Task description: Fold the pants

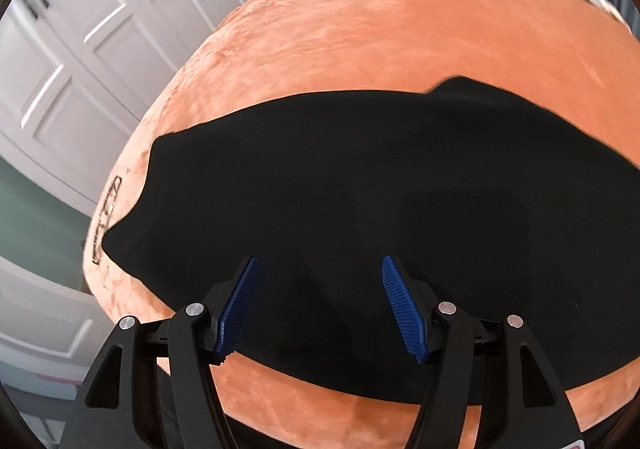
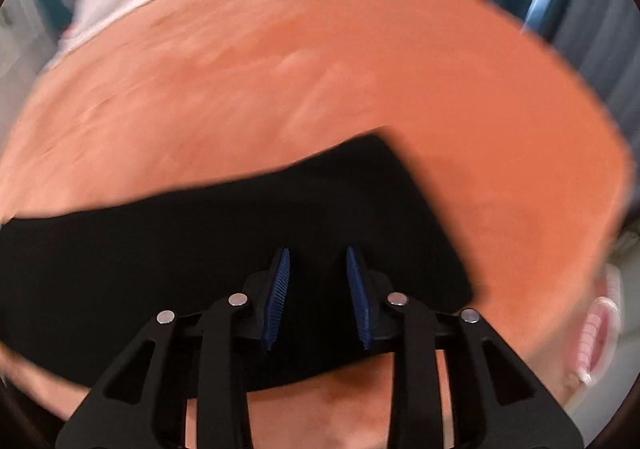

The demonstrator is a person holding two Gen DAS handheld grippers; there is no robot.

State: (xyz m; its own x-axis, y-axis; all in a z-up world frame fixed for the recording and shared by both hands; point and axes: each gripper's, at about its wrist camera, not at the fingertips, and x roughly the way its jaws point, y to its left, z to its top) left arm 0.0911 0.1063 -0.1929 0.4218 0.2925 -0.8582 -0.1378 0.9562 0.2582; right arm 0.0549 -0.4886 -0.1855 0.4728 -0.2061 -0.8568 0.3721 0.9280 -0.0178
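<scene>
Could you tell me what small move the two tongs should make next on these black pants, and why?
Probably lower both onto the near edge and pinch it. The black pants lie flat on the orange blanket, and the left tongs and right tongs stand open above the cloth, gripping nothing.

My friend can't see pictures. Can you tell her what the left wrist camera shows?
Black pants lie spread flat on an orange blanket. The left gripper hangs just above them, its blue-padded fingers apart with nothing pinched. White closet doors stand behind, to the left.
</scene>
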